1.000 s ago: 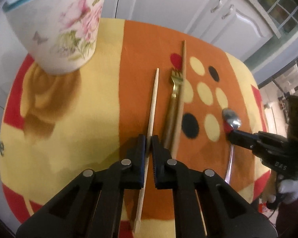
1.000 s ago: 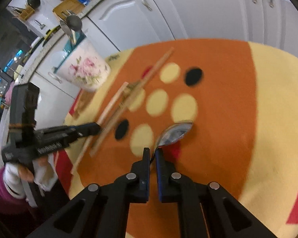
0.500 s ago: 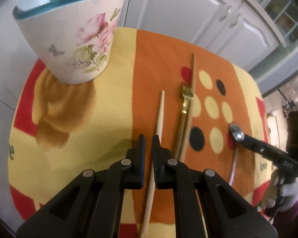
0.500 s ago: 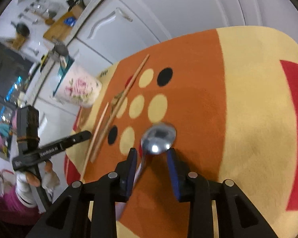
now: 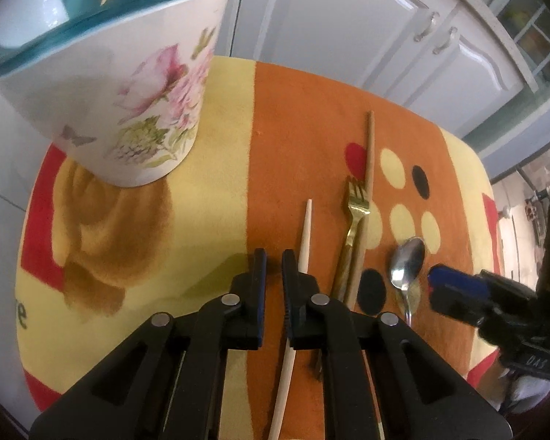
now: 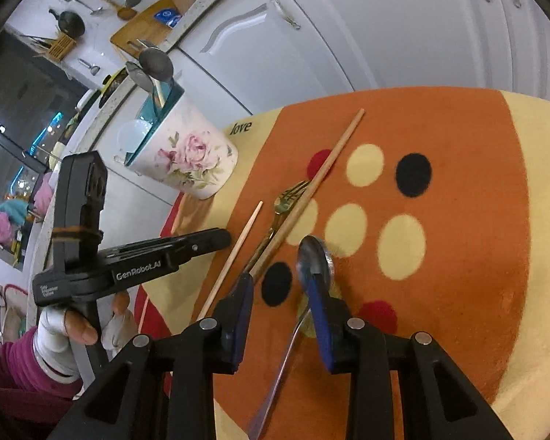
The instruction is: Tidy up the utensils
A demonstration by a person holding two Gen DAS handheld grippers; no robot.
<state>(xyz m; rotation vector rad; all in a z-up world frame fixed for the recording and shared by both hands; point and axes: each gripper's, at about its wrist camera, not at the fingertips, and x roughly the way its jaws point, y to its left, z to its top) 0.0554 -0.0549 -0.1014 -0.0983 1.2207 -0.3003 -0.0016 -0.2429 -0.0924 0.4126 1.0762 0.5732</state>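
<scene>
2 grippers angled down | L (image 5: pixel 273 269) opening, empty | R (image 6: pixel 280 293) parted astride spoon (image 6: pixel 313 260)

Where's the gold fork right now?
The gold fork lies flat on the orange mat, between the pale chopstick and the longer chopstick, which it touches.

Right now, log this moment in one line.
left gripper: opening, empty | right gripper: open around spoon | pale chopstick, fork: on mat

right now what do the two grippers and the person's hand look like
Both are black plastic, with silver pivot pins. The right gripper has blue finger pads; the left gripper bears white lettering and an orange-and-black band on its upright handle. The left hand wears a white glove and a magenta sleeve.
</scene>
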